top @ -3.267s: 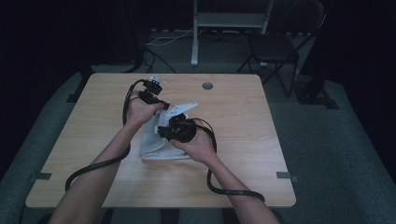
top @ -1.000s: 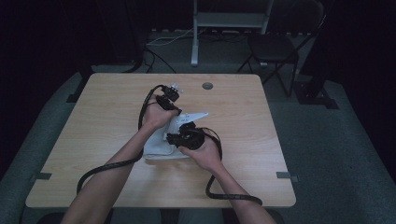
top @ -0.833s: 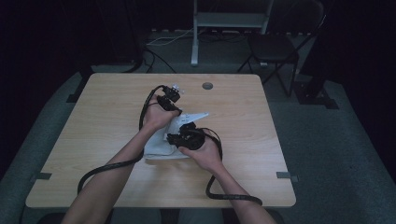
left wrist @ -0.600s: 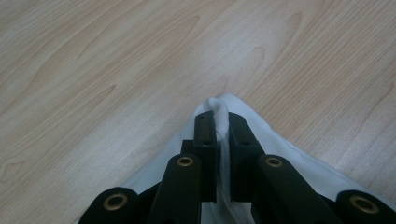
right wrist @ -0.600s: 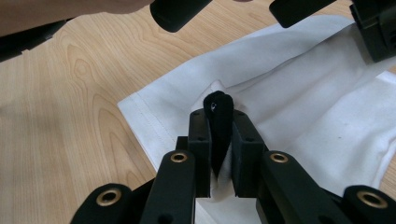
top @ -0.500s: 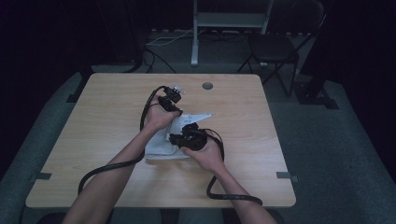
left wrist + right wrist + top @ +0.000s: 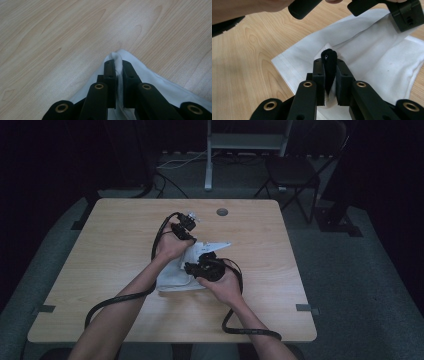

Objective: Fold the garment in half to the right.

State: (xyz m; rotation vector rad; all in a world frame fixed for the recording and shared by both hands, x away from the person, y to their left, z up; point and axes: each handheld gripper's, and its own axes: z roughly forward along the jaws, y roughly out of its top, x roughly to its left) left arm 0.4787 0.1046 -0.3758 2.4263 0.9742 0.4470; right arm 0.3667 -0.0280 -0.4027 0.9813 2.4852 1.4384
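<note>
Wood-grain table [image 7: 100, 270] in a dark room, a chair [image 7: 292, 172] and a metal stand [image 7: 245, 142] behind it; I see a white cloth [image 7: 175, 277] lying near the middle of the table under both of my hands. My left gripper [image 7: 119, 65] is clenched on a gathered corner of the cloth at its far end, and my right gripper [image 7: 329, 61] is clenched on a fold nearer me, with something dark also caught between its jaws that I cannot identify. My judgement is that the chief risk is a thin pinch: if I pull the two ends apart or lift unevenly, the corner could slide out of the left jaws, or the fold could bunch and leave the cloth skewed. The trailing cables [image 7: 120, 297] could also drag across the cloth. From the high view I read the cloth's overall lie and both forearms; the left gripper view adds how little fabric sits between the jaws; the right gripper view adds the hemmed edge [image 7: 284, 71] and the left gripper at the cloth's far end.
</note>
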